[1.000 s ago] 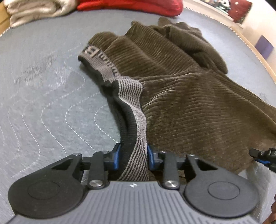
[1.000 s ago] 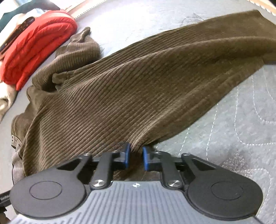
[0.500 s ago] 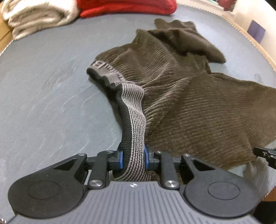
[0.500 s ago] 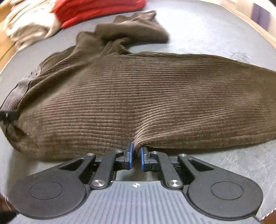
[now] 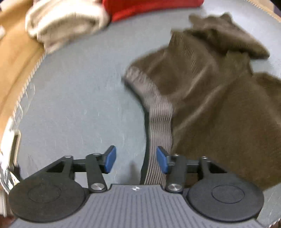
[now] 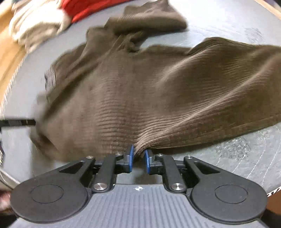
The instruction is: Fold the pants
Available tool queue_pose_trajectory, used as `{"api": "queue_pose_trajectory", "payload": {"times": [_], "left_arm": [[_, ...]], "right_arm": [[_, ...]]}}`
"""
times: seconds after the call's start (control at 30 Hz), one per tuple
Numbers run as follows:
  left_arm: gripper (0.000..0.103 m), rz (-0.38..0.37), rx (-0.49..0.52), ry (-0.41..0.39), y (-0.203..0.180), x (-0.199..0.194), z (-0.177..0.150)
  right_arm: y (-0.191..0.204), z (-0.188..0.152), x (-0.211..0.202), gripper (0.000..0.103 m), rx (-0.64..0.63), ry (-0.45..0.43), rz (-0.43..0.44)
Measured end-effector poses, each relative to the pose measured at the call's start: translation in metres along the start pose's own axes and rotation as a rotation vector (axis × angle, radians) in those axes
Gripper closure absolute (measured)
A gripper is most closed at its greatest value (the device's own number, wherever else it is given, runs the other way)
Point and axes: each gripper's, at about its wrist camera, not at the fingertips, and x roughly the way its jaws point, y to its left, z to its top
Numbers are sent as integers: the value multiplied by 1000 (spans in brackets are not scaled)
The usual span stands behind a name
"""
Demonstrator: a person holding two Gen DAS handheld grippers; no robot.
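A grey quilted mattress [image 5: 73, 98] fills both views, with a tan wooden edge [image 5: 12, 57] along its left side. On the left gripper [image 5: 134, 160] the blue pads [image 5: 109, 159] stand well apart; the jaws have just been opening, and the striped grey waistband [image 5: 159, 122] of the pants runs down between them, lying against the right-hand pad while the left-hand pad is clear of it, so the grip is released. On the right gripper [image 6: 139, 158] the jaws have also just been opening a little, yet the gap stays narrow and a pinched ridge of brown ribbed cloth sits bunched between the pad tips; whether the pads press on it cannot be told for certain, though the fabric gathers into folds right at them. The brown pants [image 6: 149, 91] spread across the mattress away from that pinch, one leg stretching off to the right, the other leg crumpled at the far end beyond the waistband. Past the pants, at the far left of the mattress, lies a cream blanket [image 5: 65, 22], blurred, and just beside it a red folded garment [image 5: 149, 7].
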Motion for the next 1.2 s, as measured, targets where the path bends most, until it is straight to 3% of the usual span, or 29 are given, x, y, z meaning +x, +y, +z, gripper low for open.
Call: {"api": "queue_pose_trajectory", "payload": {"times": [0.17, 0.3, 0.47, 0.6, 0.67, 0.73, 0.8, 0.9, 1.03, 1.13, 1.17, 1.2], "left_arm": [[42, -126, -24, -130, -42, -38, 31], [42, -276, -3, -148, -96, -53, 44], [43, -355, 65, -210, -153, -78, 42], [50, -427, 98, -192, -189, -79, 43], [50, -443, 119, -182, -206, -77, 43], [50, -451, 144, -178, -216, -78, 41], [50, -458, 151, -174, -216, -80, 40], [50, -471, 142, -181, -219, -85, 42], [50, -482, 145, -196, -224, -92, 45], [50, -484, 150, -197, -225, -93, 46], [50, -483, 154, -201, -224, -94, 47], [50, -478, 156, -206, -223, -93, 48]], "right_arm": [[-38, 6, -34, 76, 99, -125, -7], [-85, 18, -51, 76, 189, -242, -69], [-199, 55, -71, 76, 449, -387, -248], [-306, 65, -90, 76, 664, -461, -427], [-354, 62, -94, 67, 753, -476, -526], [-396, 58, -88, 61, 822, -451, -552], [-429, 55, -77, 61, 875, -423, -513], [-446, 49, -78, 61, 880, -484, -469], [-441, 64, -65, 60, 798, -480, -417], [-441, 65, -65, 90, 787, -481, -474], [-445, 61, -70, 92, 813, -498, -468], [-444, 59, -75, 93, 827, -511, -517]]}}
